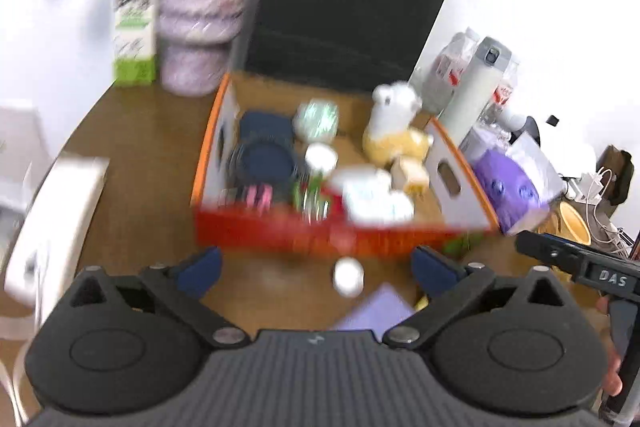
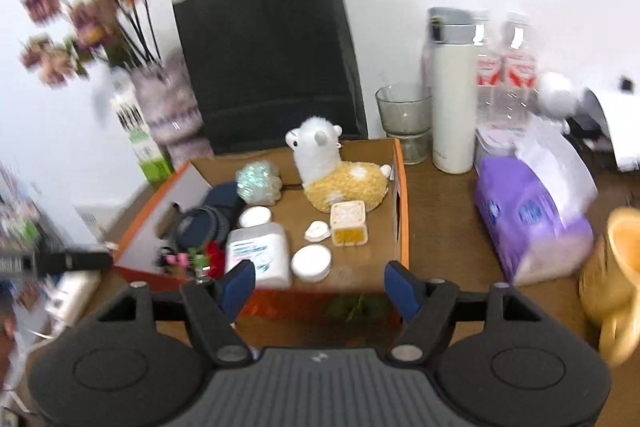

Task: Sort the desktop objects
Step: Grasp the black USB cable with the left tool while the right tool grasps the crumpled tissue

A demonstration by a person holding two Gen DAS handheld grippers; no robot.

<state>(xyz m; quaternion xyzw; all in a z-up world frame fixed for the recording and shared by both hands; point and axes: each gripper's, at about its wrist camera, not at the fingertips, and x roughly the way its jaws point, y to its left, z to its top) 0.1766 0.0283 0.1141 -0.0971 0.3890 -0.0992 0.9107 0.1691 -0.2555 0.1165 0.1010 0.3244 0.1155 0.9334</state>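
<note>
An orange-rimmed cardboard box (image 1: 280,227) (image 2: 402,207) stands on the brown desk. In it lie a white and yellow plush alpaca (image 1: 394,131) (image 2: 340,175), a white wipes pack (image 2: 260,255), white round jars (image 2: 311,262), a dark blue round case (image 1: 264,155) and other small items. My left gripper (image 1: 316,267) is open just in front of the box, over a small white blurred object (image 1: 348,277) and a lilac sheet (image 1: 376,311) on the desk. My right gripper (image 2: 320,281) is open at the box's near wall, with nothing pressed between its pads.
Behind the box stand a black paper bag (image 2: 272,59), a patterned vase (image 2: 168,107) and a green milk carton (image 1: 134,15). To the right are a glass (image 2: 404,123), a white thermos (image 2: 452,95), water bottles (image 2: 504,75), a purple tissue pack (image 2: 532,219) and a yellow mug (image 2: 616,275).
</note>
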